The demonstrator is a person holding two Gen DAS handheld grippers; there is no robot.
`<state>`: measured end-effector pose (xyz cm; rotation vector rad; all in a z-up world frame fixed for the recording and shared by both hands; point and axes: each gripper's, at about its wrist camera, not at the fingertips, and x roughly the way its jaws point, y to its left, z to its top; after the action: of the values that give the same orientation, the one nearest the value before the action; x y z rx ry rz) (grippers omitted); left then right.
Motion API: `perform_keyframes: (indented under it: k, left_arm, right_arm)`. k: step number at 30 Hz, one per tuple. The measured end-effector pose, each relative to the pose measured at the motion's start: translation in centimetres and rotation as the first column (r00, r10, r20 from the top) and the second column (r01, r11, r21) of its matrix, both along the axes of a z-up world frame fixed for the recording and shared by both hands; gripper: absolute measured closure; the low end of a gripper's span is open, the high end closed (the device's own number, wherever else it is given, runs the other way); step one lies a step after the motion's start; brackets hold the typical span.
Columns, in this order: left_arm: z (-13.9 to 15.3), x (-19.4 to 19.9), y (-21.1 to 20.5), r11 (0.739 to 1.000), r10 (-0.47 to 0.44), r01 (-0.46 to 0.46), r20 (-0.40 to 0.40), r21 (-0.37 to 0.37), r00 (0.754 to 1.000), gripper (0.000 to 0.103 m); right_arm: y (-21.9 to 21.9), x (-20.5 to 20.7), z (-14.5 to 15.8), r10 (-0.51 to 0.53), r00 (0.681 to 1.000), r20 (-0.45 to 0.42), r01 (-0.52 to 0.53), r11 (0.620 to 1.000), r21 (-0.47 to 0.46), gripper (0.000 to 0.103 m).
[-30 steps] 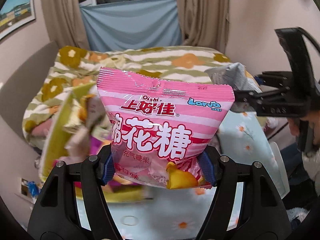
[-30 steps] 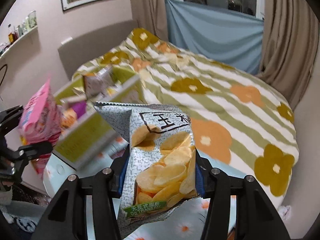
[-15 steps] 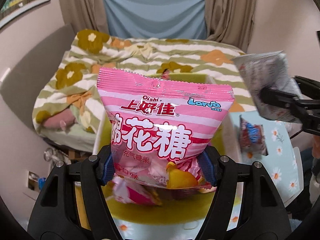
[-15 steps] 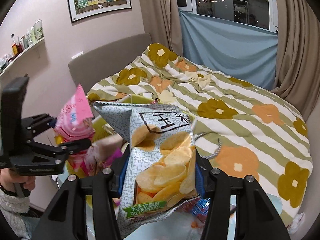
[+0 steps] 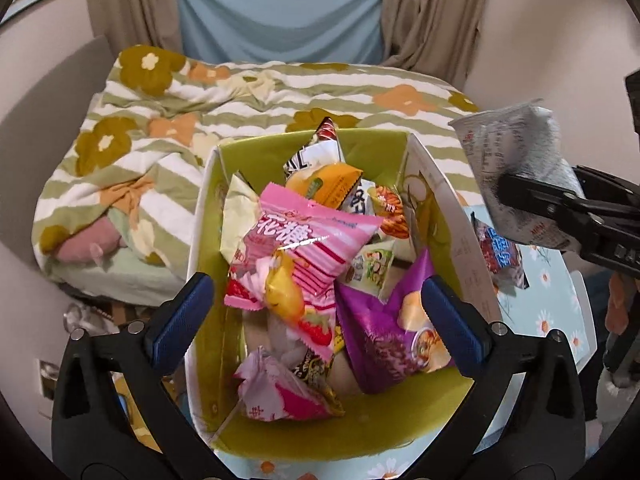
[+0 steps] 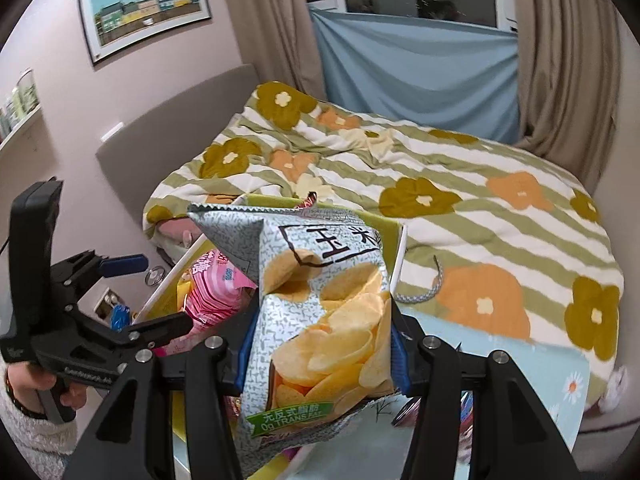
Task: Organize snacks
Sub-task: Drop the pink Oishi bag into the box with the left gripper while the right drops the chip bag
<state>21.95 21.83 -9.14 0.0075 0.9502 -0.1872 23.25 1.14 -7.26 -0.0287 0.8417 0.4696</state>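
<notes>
Left wrist view: the left hand-held gripper point(image 5: 316, 312) has just spread wide above the green box point(image 5: 424, 184); the pink marshmallow bag point(image 5: 308, 252) lies loose on the snacks inside, beside a purple bag point(image 5: 384, 344).

Right wrist view: the right hand-held gripper point(image 6: 320, 344) pinches the chip bag point(image 6: 324, 320), which hides most of the box before the bed point(image 6: 460, 208).

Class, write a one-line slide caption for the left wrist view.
Open left gripper above the green box, pink marshmallow bag on the snack pile.

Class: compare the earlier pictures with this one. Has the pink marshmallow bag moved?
Yes. The pink bag has dropped from the left tongs, which have just opened, down into the green box.
</notes>
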Motion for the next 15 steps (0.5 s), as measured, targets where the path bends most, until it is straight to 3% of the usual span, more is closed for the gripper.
perform_keyframes:
  k: [9,15]
  left_arm:
    - [0.0,-1.0,0.7,0.997,-0.029,0.025,0.044,0.072,0.999,0.0]
    - [-0.4,-1.2,1.9,0.999,-0.016,0.014,0.04,0.04,0.999,0.0]
  right_arm:
    - [2.6,1.8,-1.3,-0.122,0.99,-0.065,0.124,0.992,0.031,0.053]
    - [4.1,3.0,-2.3,-0.194,0.977,-0.088,0.199,0.979,0.046,0.052]
